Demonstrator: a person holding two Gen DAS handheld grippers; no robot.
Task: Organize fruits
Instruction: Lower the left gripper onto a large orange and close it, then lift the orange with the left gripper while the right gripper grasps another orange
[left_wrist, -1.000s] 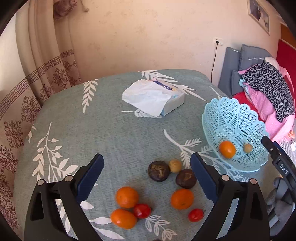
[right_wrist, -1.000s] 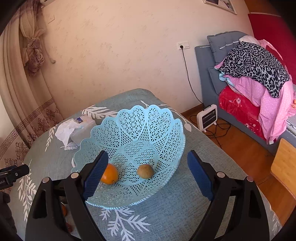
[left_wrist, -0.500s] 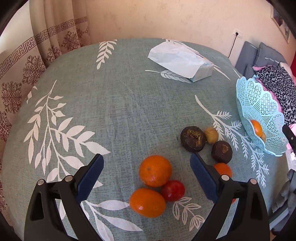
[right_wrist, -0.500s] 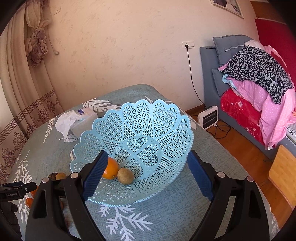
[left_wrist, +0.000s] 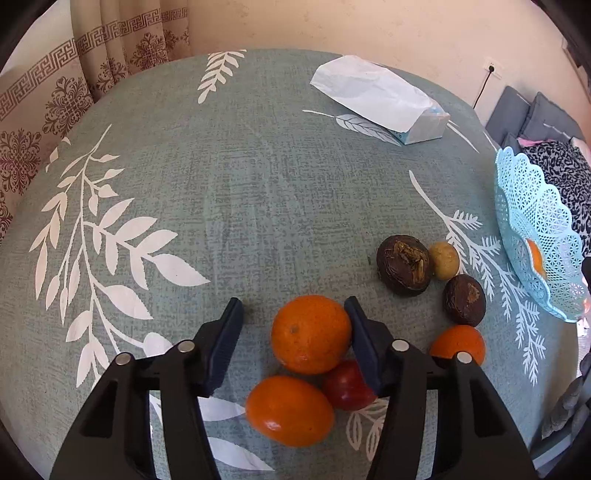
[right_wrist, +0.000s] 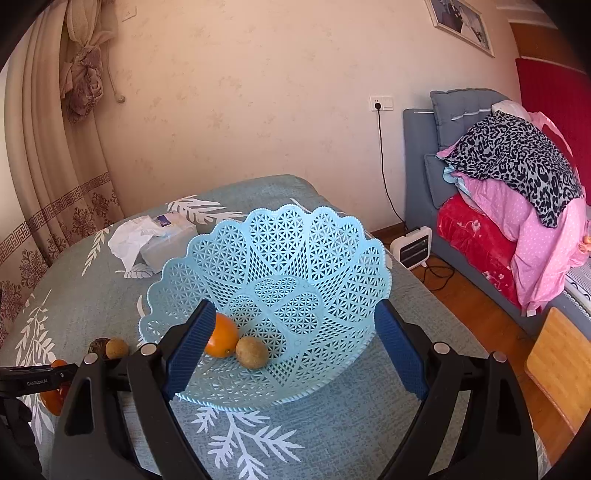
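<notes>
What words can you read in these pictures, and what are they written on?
"GenRobot.AI": small white letters on the black body of the left gripper, seen at the left edge of the right wrist view.
Tissue pack: a blue label with print, too small to read.
Framed picture on the wall: nothing readable.
No writing shows on the blue basket or the fruit.

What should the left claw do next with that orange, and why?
Probably finish closing. The left claw has just been closing around the round orange: its right finger touches the fruit, but a gap shows at the left finger. Then lift toward the blue basket.
</notes>
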